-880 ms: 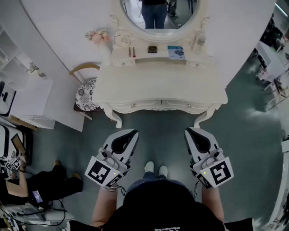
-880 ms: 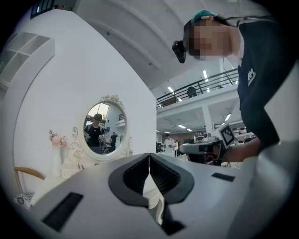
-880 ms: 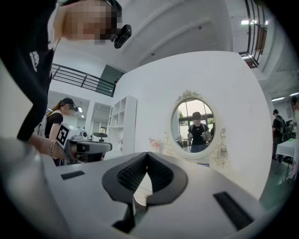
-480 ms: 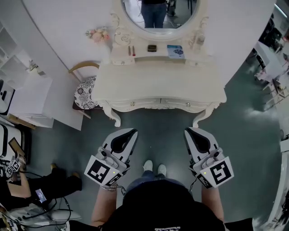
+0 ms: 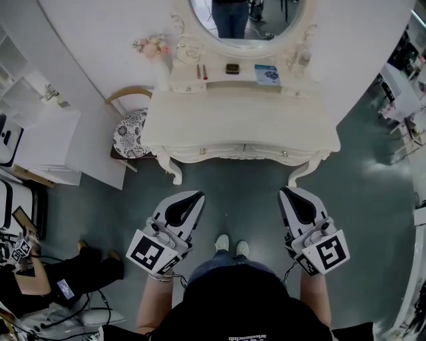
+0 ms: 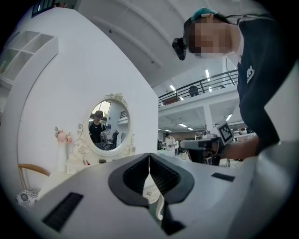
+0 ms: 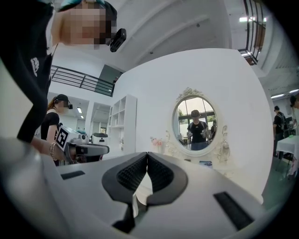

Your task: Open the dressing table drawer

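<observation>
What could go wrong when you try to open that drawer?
The left gripper and right gripper both have their jaws shut, so they could just bump the tiny knob instead of grabbing it. A hard tug might also shake the table and tip the flowers.

A cream dressing table [image 5: 239,123] with a smooth, satin-painted top and small shiny metal drawer knobs [image 5: 203,152] stands on a glossy grey-green floor [image 5: 239,190]. Its oval mirror [image 5: 246,13] is bright, reflective glass. The chair [image 5: 126,136] has a patterned cloth seat and a wooden back rail [image 5: 126,94]. The left gripper [image 5: 198,195] and right gripper [image 5: 284,192] have matt grey plastic shells and black ribbed pads [image 6: 134,173].
</observation>
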A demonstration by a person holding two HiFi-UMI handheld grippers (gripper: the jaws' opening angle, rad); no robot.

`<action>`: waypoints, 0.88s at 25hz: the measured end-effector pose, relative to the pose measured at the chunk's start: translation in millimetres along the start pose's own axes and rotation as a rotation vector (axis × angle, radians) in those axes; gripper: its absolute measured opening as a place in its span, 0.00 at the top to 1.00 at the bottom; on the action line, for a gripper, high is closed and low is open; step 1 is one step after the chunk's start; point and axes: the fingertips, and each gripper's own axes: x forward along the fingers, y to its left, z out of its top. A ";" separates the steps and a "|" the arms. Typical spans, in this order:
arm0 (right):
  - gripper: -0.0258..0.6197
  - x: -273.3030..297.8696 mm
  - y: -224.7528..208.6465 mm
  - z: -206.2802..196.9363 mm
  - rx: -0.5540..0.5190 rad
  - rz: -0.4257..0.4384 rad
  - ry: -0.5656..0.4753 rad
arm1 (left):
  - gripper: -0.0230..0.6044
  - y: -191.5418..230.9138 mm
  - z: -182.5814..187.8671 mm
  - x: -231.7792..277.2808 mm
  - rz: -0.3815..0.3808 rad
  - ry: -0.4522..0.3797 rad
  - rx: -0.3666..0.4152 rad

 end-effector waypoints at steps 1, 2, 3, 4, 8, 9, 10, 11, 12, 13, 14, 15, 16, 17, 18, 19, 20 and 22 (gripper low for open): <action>0.93 3.0 0.7 0.2 -0.006 -0.009 0.003 | 0.93 3.8 -0.6 -2.0 -0.002 0.003 0.001; 0.93 5.7 1.7 0.8 -0.008 -0.016 0.004 | 0.93 7.5 -1.3 -4.2 -0.005 0.007 0.001; 0.93 8.1 3.2 1.5 -0.009 -0.023 0.006 | 0.93 11.1 -1.9 -6.2 -0.009 0.009 0.000; 0.93 10.5 5.2 1.8 -0.012 -0.027 0.008 | 0.93 14.5 -2.3 -8.3 -0.013 0.011 0.002; 0.93 22.1 20.8 -0.4 -0.068 -0.027 0.037 | 0.93 29.8 -6.8 -18.6 -0.006 0.022 -0.001; 0.93 25.0 25.3 -0.7 -0.079 -0.023 0.038 | 0.93 34.0 -8.9 -20.8 0.001 0.024 -0.006; 0.93 27.7 28.8 -1.2 -0.078 -0.019 0.036 | 0.93 37.8 -11.1 -22.5 0.006 0.025 -0.012; 0.93 30.0 30.7 -2.3 -0.069 -0.016 0.035 | 0.93 40.8 -13.2 -23.6 0.010 0.027 -0.016; 0.93 31.5 30.7 -4.5 -0.060 -0.016 0.037 | 0.93 42.8 -15.2 -24.3 0.013 0.030 -0.020; 0.93 32.4 29.2 -7.3 -0.054 -0.017 0.044 | 0.93 44.2 -16.9 -25.0 0.015 0.033 -0.024; 0.93 33.6 27.0 -9.8 -0.051 -0.017 0.051 | 0.93 45.6 -18.3 -25.4 0.017 0.035 -0.027; 0.93 35.7 24.7 -11.4 -0.047 -0.017 0.056 | 0.93 47.7 -19.5 -25.4 0.021 0.037 -0.029; 0.93 39.0 22.3 -12.1 -0.044 -0.018 0.060 | 0.93 50.7 -20.8 -24.7 0.026 0.040 -0.032; 0.93 42.8 19.9 -12.4 -0.043 -0.017 0.063 | 0.93 54.1 -22.3 -23.4 0.031 0.043 -0.035; 0.93 46.5 17.8 -12.5 -0.044 -0.014 0.064 | 0.93 57.3 -24.0 -21.5 0.037 0.047 -0.037; 0.93 49.8 15.7 -12.6 -0.045 -0.007 0.064 | 0.93 59.9 -25.7 -19.1 0.042 0.051 -0.039; 0.93 52.7 13.3 -12.7 -0.045 0.002 0.063 | 0.93 61.9 -27.0 -15.9 0.046 0.053 -0.039; 0.93 58.6 6.6 -13.9 -0.045 0.020 0.065 | 0.93 65.3 -27.8 -7.6 0.054 0.052 -0.040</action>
